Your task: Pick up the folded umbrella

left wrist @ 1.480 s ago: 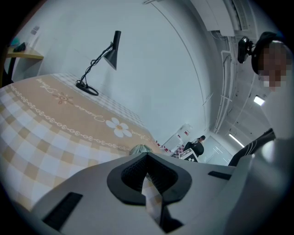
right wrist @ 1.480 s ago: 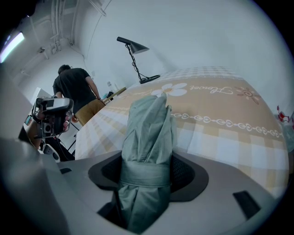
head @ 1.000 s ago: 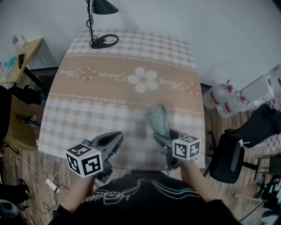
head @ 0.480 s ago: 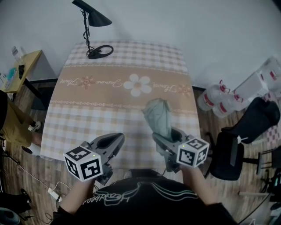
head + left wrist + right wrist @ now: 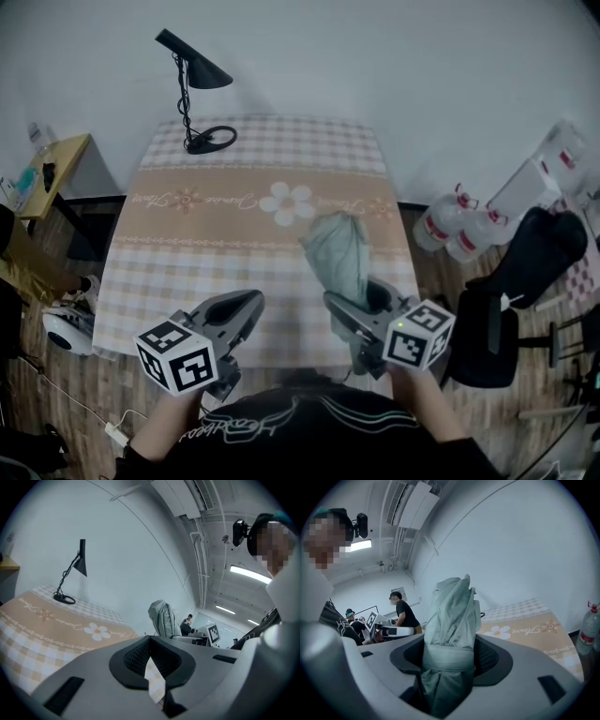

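The folded umbrella [image 5: 337, 253], a pale grey-green bundle, is lifted off the checked table [image 5: 206, 225] and sticks forward out of my right gripper [image 5: 352, 300], which is shut on its lower end. In the right gripper view the umbrella [image 5: 452, 616] fills the space between the jaws of the right gripper [image 5: 450, 644], with both pads pressing on it. My left gripper [image 5: 246, 305] hovers at the table's near edge, to the left of the umbrella, with nothing in it. In the left gripper view the left gripper [image 5: 150, 639] has its tips together, and the umbrella [image 5: 161, 618] shows beyond it.
A black desk lamp [image 5: 192, 94] stands at the table's far left corner. Large water bottles [image 5: 450, 225] and a black chair [image 5: 534, 272] are on the floor to the right. A yellow side table [image 5: 42, 159] stands at the left. People [image 5: 403, 613] stand in the background.
Both grippers have risen. The right one has carried the umbrella up from the tabletop, and it now hangs higher above the cloth. The left gripper stays empty.
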Action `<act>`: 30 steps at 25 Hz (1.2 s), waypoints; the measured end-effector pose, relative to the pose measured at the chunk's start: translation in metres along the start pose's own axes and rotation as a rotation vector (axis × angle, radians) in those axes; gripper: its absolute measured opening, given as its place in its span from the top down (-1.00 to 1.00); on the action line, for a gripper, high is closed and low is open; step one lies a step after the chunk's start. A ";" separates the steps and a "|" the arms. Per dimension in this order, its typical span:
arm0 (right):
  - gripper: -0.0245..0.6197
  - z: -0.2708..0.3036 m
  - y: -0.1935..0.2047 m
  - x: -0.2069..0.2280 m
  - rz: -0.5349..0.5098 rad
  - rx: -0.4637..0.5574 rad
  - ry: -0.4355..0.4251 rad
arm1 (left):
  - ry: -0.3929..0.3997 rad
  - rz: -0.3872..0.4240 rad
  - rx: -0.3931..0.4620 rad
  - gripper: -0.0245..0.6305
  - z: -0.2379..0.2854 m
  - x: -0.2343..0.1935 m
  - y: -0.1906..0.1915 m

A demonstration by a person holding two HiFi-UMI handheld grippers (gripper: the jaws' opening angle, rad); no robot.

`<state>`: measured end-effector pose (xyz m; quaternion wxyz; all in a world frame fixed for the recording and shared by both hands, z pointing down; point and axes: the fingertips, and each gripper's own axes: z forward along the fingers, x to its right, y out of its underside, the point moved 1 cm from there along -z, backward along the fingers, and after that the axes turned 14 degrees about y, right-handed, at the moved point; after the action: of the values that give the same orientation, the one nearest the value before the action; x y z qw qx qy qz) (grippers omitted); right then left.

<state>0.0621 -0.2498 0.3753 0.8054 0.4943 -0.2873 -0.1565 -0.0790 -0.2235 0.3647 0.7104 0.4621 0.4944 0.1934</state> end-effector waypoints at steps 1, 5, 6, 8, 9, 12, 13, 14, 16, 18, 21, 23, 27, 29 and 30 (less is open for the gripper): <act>0.05 -0.002 -0.002 -0.002 0.001 0.007 0.001 | 0.002 0.005 0.003 0.93 -0.001 0.003 -0.002; 0.05 -0.009 -0.007 -0.005 0.010 0.031 0.009 | 0.021 0.028 0.009 0.93 -0.001 0.014 -0.007; 0.05 -0.010 -0.008 -0.006 0.013 0.035 0.010 | 0.024 0.032 0.009 0.93 -0.001 0.017 -0.007; 0.06 -0.013 -0.009 -0.006 0.012 0.044 0.021 | 0.027 0.036 0.012 0.93 -0.003 0.019 -0.008; 0.06 -0.014 -0.009 -0.007 0.009 0.048 0.028 | 0.028 0.037 0.013 0.93 -0.004 0.020 -0.008; 0.06 -0.015 -0.010 -0.007 0.001 0.057 0.044 | 0.030 0.039 0.015 0.93 -0.005 0.020 -0.010; 0.06 -0.015 -0.011 -0.006 0.000 0.058 0.047 | 0.031 0.040 0.013 0.93 -0.005 0.019 -0.010; 0.06 -0.015 -0.011 -0.006 0.000 0.059 0.050 | 0.031 0.040 0.011 0.93 -0.005 0.019 -0.009; 0.06 -0.015 -0.012 -0.004 0.001 0.061 0.052 | 0.031 0.039 0.009 0.93 -0.004 0.018 -0.009; 0.06 -0.015 -0.012 -0.004 0.001 0.063 0.053 | 0.031 0.041 0.011 0.93 -0.003 0.016 -0.010; 0.06 -0.015 -0.012 -0.003 0.001 0.063 0.054 | 0.032 0.042 0.013 0.93 -0.002 0.015 -0.011; 0.06 -0.015 -0.012 -0.001 0.003 0.061 0.054 | 0.032 0.041 0.012 0.93 0.000 0.014 -0.012; 0.06 -0.014 -0.012 0.003 0.010 0.057 0.056 | 0.032 0.041 0.007 0.93 0.004 0.012 -0.013; 0.06 -0.013 -0.012 0.005 0.013 0.058 0.056 | 0.032 0.039 0.005 0.93 0.006 0.012 -0.012; 0.06 -0.013 -0.012 0.005 0.014 0.058 0.055 | 0.030 0.038 0.004 0.93 0.006 0.011 -0.012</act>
<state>0.0745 -0.2486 0.3621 0.7994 0.5194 -0.2731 -0.1287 -0.0708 -0.2240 0.3495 0.6982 0.4699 0.4965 0.2128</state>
